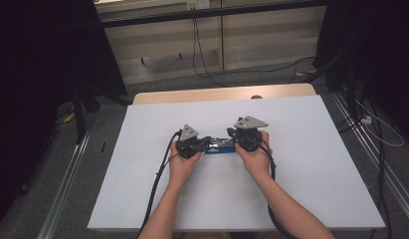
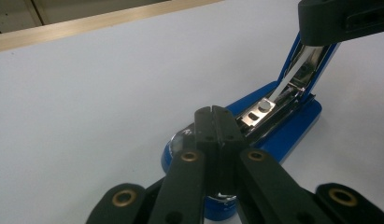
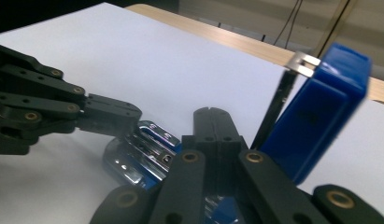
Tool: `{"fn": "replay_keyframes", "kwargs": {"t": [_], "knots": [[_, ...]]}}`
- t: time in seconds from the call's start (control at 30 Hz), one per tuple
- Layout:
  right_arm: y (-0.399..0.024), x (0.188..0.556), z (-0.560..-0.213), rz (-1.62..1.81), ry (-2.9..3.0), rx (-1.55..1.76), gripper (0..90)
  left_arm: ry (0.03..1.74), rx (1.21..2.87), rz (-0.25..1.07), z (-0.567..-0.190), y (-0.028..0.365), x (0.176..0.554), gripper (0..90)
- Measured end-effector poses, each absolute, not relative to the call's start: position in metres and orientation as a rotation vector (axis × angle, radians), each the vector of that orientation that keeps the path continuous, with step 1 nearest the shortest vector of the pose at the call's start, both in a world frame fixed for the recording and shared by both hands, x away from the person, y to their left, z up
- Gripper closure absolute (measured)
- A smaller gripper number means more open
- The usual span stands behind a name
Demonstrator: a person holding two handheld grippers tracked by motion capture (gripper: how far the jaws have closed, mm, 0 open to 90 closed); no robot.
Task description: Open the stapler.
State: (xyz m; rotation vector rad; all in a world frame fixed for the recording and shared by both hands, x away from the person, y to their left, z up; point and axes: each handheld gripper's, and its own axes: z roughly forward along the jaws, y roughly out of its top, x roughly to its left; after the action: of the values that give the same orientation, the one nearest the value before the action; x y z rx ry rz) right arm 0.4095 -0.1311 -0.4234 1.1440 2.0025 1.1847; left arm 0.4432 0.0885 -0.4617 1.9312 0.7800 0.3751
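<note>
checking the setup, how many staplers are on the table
1. A single blue stapler lies on the white table between the left gripper and the right gripper, its top arm swung open. Nothing else sits on the table.

A white sheet (image 1: 301, 169) covers most of a light wooden table (image 1: 212, 93), whose bare far edge runs across the middle of the frame. Beyond it, at top centre, stand pale cabinet panels (image 1: 252, 37) with 1 black cable (image 1: 197, 47) hanging down. Black curtains (image 1: 38, 74) fill the upper left. A metal floor rail (image 1: 67, 184) runs along the lower left.
</note>
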Motion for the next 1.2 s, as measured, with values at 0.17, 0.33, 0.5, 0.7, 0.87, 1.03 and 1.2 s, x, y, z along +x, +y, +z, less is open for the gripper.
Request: {"fn": "replay_keyframes", "kwargs": {"t": [0.17,0.33,0.5,0.7,0.87,1.03,1.2], "knots": [[-0.133,0.409,-0.424,1.183,2.002,1.147,90.0,0.780,1.933,0.373,-0.462,0.089,0.444,90.0],[-0.136,0.407,-0.425,1.173,1.989,1.145,90.0,0.782,1.930,0.366,-0.462,0.089,0.444,90.0],[-0.139,0.406,-0.426,1.184,1.983,1.150,90.0,0.783,1.930,0.365,-0.462,0.089,0.444,90.0],[-0.147,0.404,-0.429,1.174,1.971,1.176,90.0,0.783,1.931,0.367,-0.462,0.089,0.444,90.0],[-0.150,0.404,-0.431,1.176,1.969,1.174,90.0,0.782,1.931,0.370,-0.462,0.089,0.444,90.0],[-0.150,0.404,-0.432,1.187,1.970,1.180,90.0,0.782,1.931,0.369,-0.462,0.089,0.444,90.0],[-0.151,0.404,-0.434,1.193,1.970,1.184,90.0,0.781,1.933,0.370,-0.462,0.089,0.443,90.0]]}}
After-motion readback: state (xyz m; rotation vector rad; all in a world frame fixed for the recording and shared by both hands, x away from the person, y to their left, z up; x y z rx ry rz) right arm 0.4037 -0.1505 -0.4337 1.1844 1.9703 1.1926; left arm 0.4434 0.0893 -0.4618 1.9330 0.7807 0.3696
